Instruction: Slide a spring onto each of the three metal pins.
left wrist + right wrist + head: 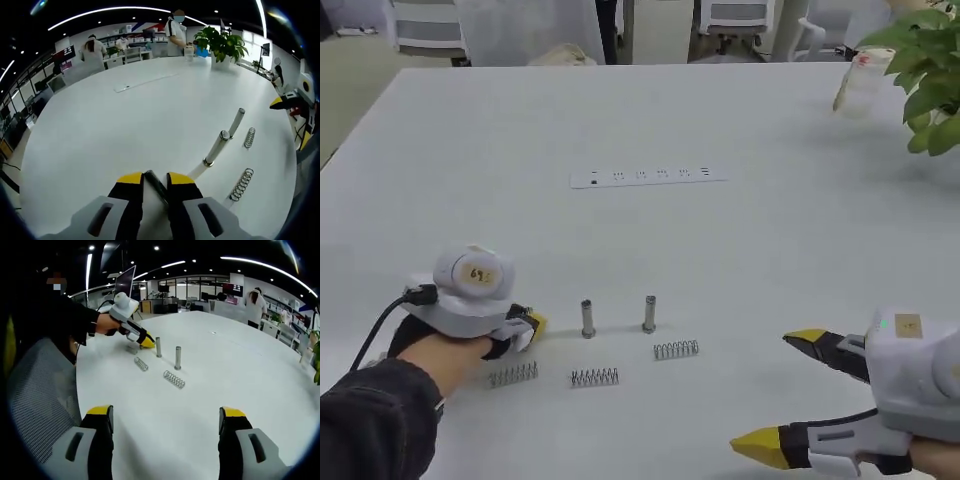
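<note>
Springs lie flat in a loose row on the white table (740, 120), on the person's side of the power strip (649, 177): the left spring (513, 375), the middle spring (594, 377) and the right spring (676, 349), none of them on a pin. Between that row and the power strip two metal pins stand upright, the left pin (587, 318) and the right pin (649, 313), close together but apart. The left gripper (533, 323), held in a hand (445, 350) to the near left of the power strip, has its yellow tips just beside the left pin. In the left gripper view its jaws are closed on a third pin (156, 184), a dark rod lying between them. The right gripper (780, 390) hovers to the near right of the power strip, jaws spread wide with nothing between them
</note>
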### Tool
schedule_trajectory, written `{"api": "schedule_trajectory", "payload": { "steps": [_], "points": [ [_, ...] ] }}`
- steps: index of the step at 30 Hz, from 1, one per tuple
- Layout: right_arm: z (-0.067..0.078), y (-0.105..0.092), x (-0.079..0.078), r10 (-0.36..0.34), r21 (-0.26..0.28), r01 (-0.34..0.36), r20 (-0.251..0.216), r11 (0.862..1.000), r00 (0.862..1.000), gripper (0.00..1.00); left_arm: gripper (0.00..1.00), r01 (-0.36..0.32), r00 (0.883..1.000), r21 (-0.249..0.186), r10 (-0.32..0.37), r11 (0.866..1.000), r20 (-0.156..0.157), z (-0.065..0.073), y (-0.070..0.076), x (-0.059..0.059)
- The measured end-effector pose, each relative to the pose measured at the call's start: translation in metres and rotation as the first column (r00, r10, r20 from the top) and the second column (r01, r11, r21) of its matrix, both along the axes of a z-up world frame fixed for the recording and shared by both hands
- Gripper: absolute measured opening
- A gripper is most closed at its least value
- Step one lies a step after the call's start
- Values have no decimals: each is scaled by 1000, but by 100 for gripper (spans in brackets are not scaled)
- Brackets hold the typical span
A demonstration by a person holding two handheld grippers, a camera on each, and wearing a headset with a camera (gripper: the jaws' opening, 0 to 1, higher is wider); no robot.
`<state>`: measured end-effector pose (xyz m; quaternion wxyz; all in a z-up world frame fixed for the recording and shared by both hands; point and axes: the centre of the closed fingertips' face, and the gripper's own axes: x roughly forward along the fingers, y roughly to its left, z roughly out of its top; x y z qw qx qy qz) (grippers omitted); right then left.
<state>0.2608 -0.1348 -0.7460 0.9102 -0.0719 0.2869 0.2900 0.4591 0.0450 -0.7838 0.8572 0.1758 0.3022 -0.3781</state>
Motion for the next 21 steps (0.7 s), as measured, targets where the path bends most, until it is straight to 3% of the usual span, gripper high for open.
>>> {"api": "schedule_trajectory", "payload": {
  "steps": [5,16,21],
  "points": [
    [-1,0,0,-2,0,2,-1,1000,1000,86,3,8,1000,18,-9,1000,18,0,-1,2],
    [0,0,1,-3,6,3,0,1000,1000,85,0,34,999,35,-34,999,22,-1,-2,4],
    [0,0,1,-1,4,1,1,1000,1000,85,0,29,1000,32,-30,999,6,-1,-1,3]
  ]
}}
